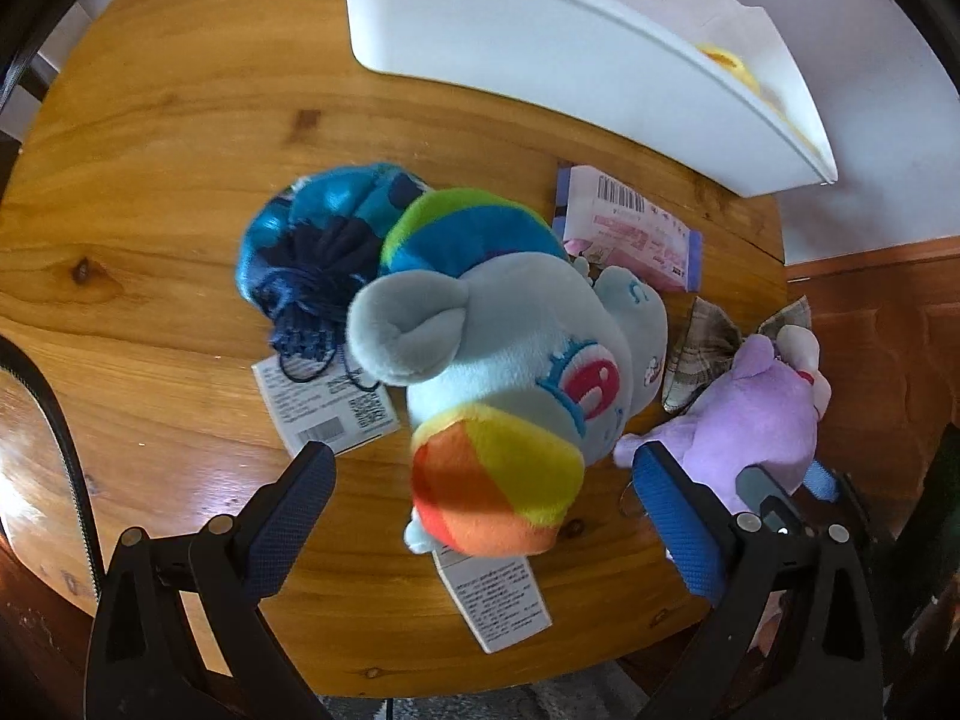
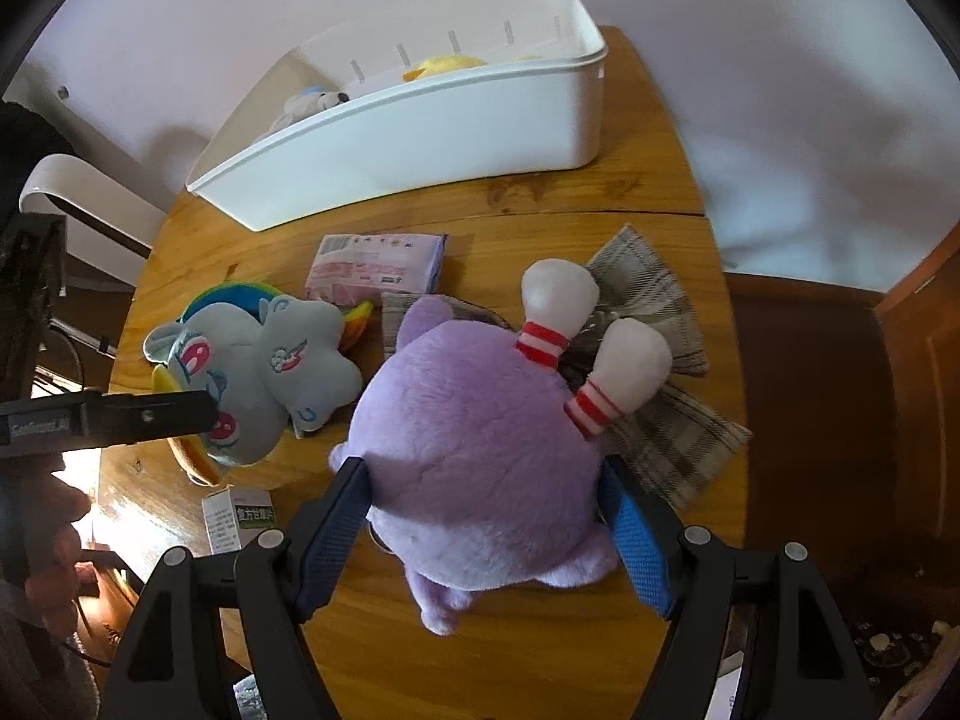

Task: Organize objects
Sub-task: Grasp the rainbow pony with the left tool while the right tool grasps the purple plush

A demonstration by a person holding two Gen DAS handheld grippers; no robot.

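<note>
A light-blue pony plush (image 1: 528, 324) with a rainbow mane lies on the round wooden table (image 1: 180, 150). My left gripper (image 1: 486, 474) hangs over it, open wide, a pad on each side of its head and clear of it. A round purple plush (image 2: 480, 438) with white feet lies partly on a plaid cloth (image 2: 660, 396). My right gripper (image 2: 483, 468) straddles it, its blue pads at the plush's flanks, and no squeeze shows. The pony (image 2: 270, 360) lies to the left in the right wrist view. The white bin (image 2: 420, 138) stands at the back.
Inside the bin lie a yellow toy (image 2: 444, 66) and a white toy (image 2: 312, 102). A blue drawstring pouch (image 1: 312, 240), a pink tissue packet (image 1: 630, 234) and two white printed boxes (image 1: 327, 402) (image 1: 498, 600) lie around the pony. The table edge runs close behind both grippers.
</note>
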